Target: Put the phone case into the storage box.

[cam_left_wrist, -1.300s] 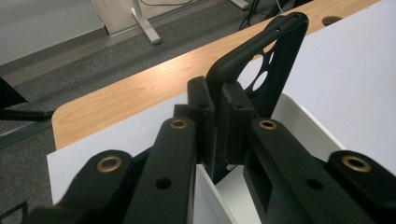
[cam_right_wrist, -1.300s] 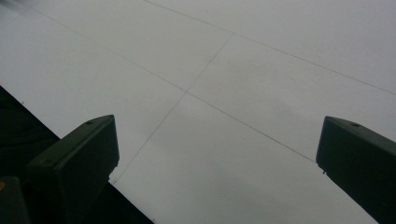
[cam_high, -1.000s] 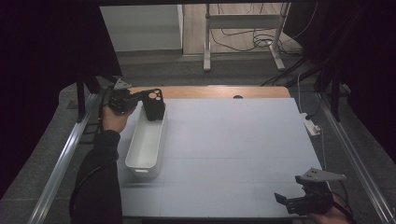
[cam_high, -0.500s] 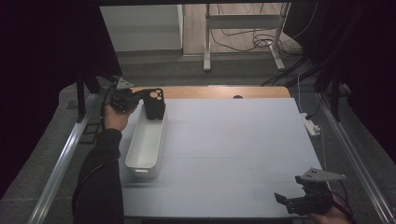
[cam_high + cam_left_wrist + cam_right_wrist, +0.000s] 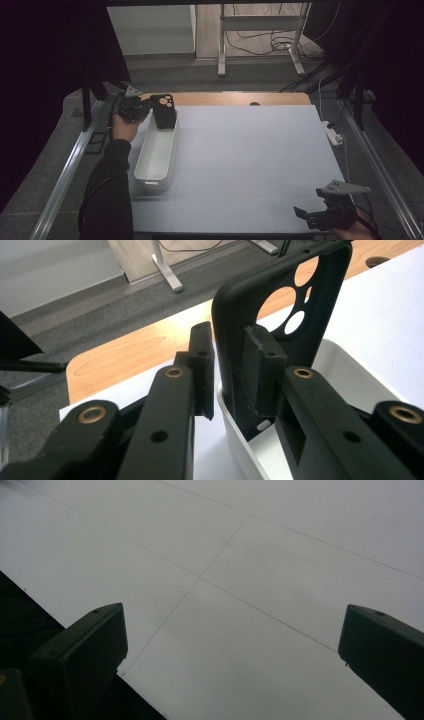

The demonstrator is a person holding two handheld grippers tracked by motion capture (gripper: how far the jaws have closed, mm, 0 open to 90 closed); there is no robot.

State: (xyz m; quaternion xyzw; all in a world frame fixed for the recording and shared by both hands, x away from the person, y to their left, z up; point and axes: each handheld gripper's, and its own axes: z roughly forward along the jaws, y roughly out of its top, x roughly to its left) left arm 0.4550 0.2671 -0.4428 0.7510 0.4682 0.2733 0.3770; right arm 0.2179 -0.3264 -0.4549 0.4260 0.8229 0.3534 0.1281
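R hand-held gripper [image 5: 311, 216] sits idle at near edge of table [image 5: 250, 165], jaws wide apart, nothing between, prob. parked out of the way. L hand-held gripper [image 5: 227, 367] has jaws just easing apart, a gap at one pad, black phone case [image 5: 280, 300] between them. Case stands upright at far end of white bin [image 5: 155, 155], likely being let go there.

Bin [image 5: 155, 165] along table's [image 5: 250, 165] left side, phone case [image 5: 164, 111] upright in bin's far end, left gripper [image 5: 150, 107] just left of case, right gripper [image 5: 312, 216] at near right corner
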